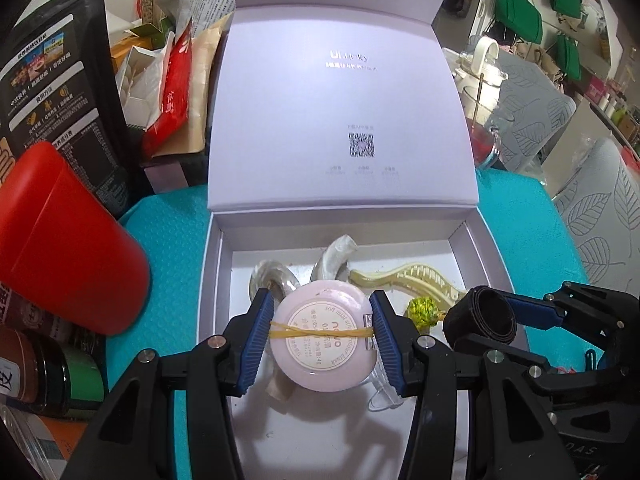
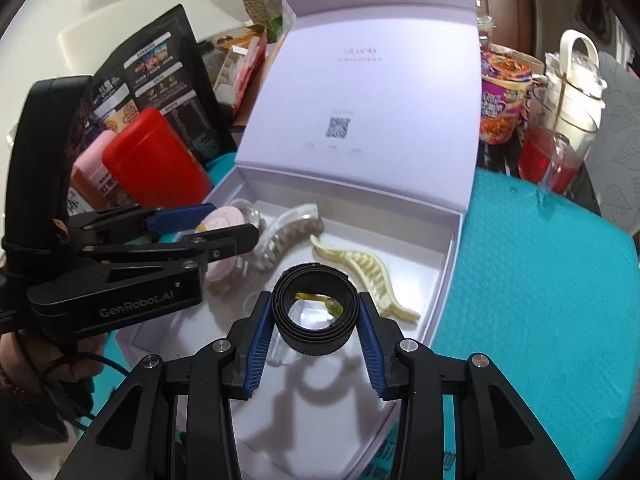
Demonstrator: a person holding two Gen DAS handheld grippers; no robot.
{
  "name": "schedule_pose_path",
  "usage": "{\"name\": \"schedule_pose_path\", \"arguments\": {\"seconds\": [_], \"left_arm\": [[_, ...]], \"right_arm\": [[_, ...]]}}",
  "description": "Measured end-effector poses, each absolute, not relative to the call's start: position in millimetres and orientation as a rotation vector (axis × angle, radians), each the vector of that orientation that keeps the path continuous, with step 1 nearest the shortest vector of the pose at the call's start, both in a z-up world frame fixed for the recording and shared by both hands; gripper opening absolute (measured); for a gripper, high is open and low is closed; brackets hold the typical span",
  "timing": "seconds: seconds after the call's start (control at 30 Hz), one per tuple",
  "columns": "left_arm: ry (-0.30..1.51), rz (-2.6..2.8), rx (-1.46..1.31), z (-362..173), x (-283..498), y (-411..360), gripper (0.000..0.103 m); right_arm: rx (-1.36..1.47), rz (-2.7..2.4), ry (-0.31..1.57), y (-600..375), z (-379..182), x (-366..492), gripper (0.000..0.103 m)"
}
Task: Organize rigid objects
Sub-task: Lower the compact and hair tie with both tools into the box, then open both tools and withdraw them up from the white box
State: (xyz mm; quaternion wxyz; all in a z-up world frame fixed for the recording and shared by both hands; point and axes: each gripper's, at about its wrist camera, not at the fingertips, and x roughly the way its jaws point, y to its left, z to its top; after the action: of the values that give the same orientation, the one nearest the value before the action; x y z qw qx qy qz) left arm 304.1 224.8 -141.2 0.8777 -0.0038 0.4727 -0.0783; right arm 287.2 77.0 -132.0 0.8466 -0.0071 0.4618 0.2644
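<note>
An open white box [image 1: 216, 264] [image 2: 448, 264] lies on the teal mat, its lid standing up behind. My left gripper [image 1: 322, 334] is shut on a round pink compact [image 1: 324, 344] bound with a yellow rubber band, held over the box's inside; it also shows in the right wrist view [image 2: 218, 224]. My right gripper [image 2: 314, 322] is shut on a rolled black strap [image 2: 316, 312] [image 1: 480, 316] above the box. In the box lie a cream hair claw [image 1: 416, 276] [image 2: 364, 268], a pearly white hair claw [image 1: 334, 258] [image 2: 286, 236], another pearly clip [image 1: 272, 276] and a small yellow-green item [image 1: 422, 310].
A red canister [image 1: 68, 240] [image 2: 154, 160] and dark jars [image 1: 44, 368] crowd the left. A black pouch [image 1: 56, 92] and packets stand behind. A glass with red liquid [image 2: 552, 156], a white kettle [image 2: 576, 80] and a noodle cup [image 2: 502, 100] stand at right.
</note>
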Motion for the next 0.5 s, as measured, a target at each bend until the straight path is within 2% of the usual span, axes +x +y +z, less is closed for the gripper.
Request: {"name": "schedule_pose_path", "arguments": {"seconds": [0.23, 0.27, 0.3, 0.33, 0.5], "left_arm": [[1.046, -0.114, -0.021, -146.9, 300.0, 226.5, 0.051], [1.042, -0.109, -0.028, -144.9, 298.5, 227.3, 0.054], [1.039, -0.104, -0.034, -142.4, 296.8, 227.9, 0.064], [1.033, -0.1, -0.038, -139.0, 294.6, 228.3, 0.069], [1.003, -0.088, -0.038, -120.5, 282.6, 225.8, 0.069]], "right_arm": [[-0.007, 0.537, 0.993, 73.4, -135.8, 284.7, 0.043], [-0.006, 0.535, 0.988, 72.3, -133.9, 283.6, 0.047], [-0.003, 0.536, 0.982, 71.2, -131.8, 282.4, 0.05], [-0.001, 0.537, 0.977, 70.4, -130.2, 281.5, 0.05], [0.004, 0.542, 0.96, 66.5, -119.7, 273.1, 0.05]]}}
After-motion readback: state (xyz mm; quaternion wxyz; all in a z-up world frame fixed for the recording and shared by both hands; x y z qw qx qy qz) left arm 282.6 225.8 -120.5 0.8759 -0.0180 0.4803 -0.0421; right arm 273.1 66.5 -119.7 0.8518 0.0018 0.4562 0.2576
